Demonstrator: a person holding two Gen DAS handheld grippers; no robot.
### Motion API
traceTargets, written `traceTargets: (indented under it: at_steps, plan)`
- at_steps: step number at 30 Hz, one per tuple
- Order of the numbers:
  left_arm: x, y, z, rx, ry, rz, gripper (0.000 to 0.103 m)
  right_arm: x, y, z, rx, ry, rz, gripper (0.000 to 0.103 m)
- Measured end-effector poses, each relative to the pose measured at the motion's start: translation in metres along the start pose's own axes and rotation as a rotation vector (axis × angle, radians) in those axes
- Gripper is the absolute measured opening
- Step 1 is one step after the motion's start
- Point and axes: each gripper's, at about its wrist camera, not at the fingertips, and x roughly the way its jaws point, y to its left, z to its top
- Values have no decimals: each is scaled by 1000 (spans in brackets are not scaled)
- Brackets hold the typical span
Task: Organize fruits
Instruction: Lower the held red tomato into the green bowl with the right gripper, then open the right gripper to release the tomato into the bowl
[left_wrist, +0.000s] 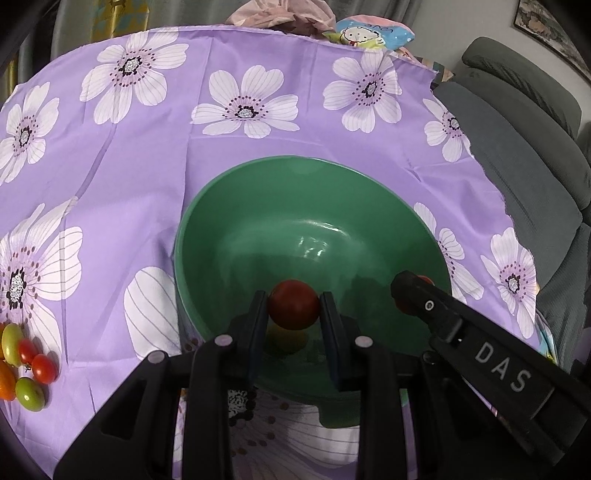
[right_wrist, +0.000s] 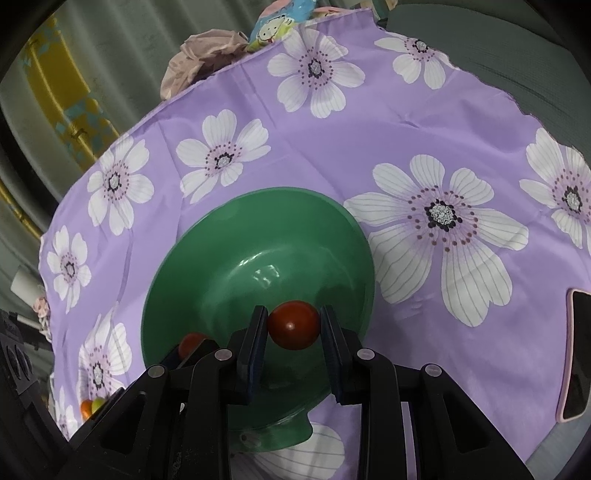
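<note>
**Two grippers, each carrying a cherry tomato, over the green bowl (left_wrist: 207, 221).**
Left gripper (left_wrist: 293, 306) pinches a red tomato (left_wrist: 293, 304); right gripper (right_wrist: 293, 325) pinches another tomato (right_wrist: 293, 325). Risk: the close tongs may collide; hard squeezing may split the fruit. Loose tomatoes (left_wrist: 26, 365) wait far left.

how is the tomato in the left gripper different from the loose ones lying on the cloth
The held tomato is alone, gripped by the left gripper over the green bowl; the loose tomatoes lie in a cluster on the purple cloth, away from the bowl. The held one is dark red; the cluster mixes red, green and orange. All are small and round.
</note>
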Motion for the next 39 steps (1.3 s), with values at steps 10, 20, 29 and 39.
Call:
traceTargets:
  at_steps: [10,20,29,39]
  plan:
    - [1,3,1,-9,3,20,28,2,3,-1,-7,17,1,31]
    - [2,2,0,-7,5,27,29,4,5,-2,-14,29,-3,31]
    - [3,2,0,-9,7,28,29,4,6,-2,-14,30,-4,31]
    - [-9,0,-1,-3,-13,-27,40,1,8,-2,-20,-4,-2,32]
